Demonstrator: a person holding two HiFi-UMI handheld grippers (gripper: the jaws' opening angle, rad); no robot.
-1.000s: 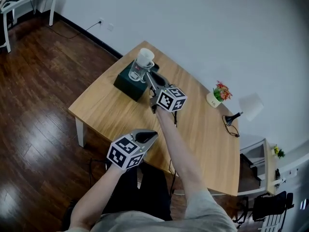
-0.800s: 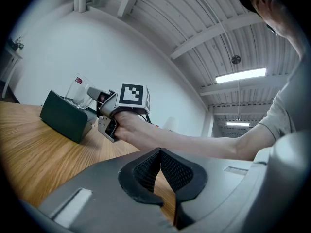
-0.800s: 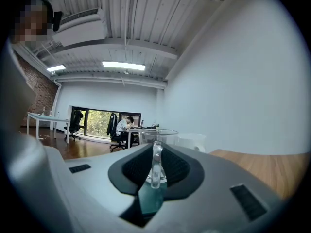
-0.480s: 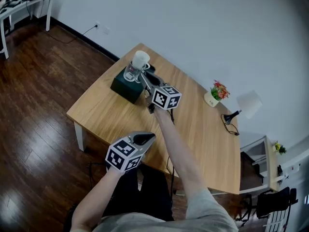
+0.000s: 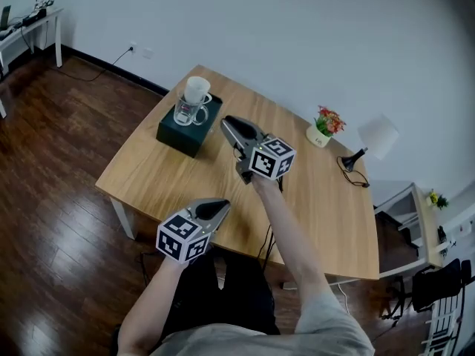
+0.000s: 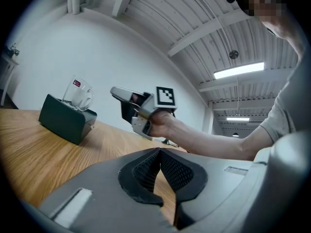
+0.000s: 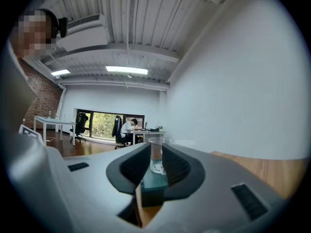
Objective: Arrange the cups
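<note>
Glass mug (image 5: pixel 187 114) and white cup (image 5: pixel 197 90) atop a dark green box (image 5: pixel 177 135) at the surface's (image 5: pixel 148 170) far left, mug's small red label (image 6: pixel 77 83) too small to read, left tool (image 5: pixel 220 205) closed and empty, right tool (image 5: pixel 227 122) with jaws just opened slightly, nothing between them, near the mug but apart, potted flowers (image 5: pixel 323 127) and lamp (image 5: pixel 375 139) at right.

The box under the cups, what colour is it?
The box is dark green, plain with no pattern. The head view shows it best.
</note>
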